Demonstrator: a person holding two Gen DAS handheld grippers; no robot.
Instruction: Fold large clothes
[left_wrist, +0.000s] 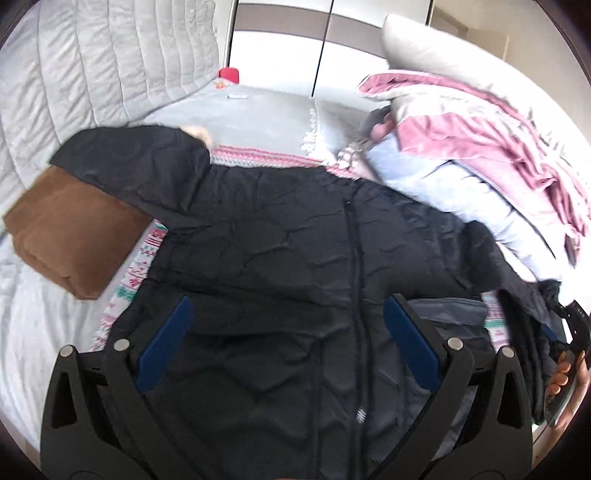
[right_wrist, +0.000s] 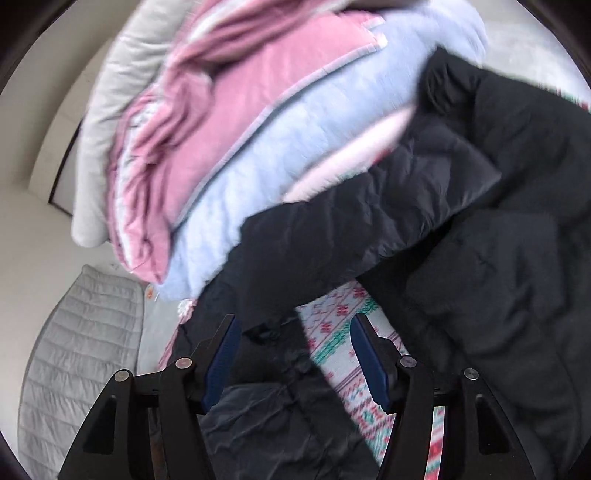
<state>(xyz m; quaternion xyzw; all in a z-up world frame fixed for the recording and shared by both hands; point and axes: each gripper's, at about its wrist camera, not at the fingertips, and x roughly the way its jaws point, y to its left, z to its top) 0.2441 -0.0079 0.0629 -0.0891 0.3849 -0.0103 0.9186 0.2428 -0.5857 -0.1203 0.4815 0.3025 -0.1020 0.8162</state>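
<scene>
On bed, black jacket (left_wrist: 295, 229), no readable writing

A bed (left_wrist: 258, 110) with a pale grey cover carries everything. On it lies a patterned knit blanket (right_wrist: 343, 332), with a black padded coat (left_wrist: 295, 240) spread over that. A brown cushion (left_wrist: 70, 236) sits beside the coat, and folded pink and pale blue blankets (left_wrist: 480, 155) are piled opposite.
</scene>
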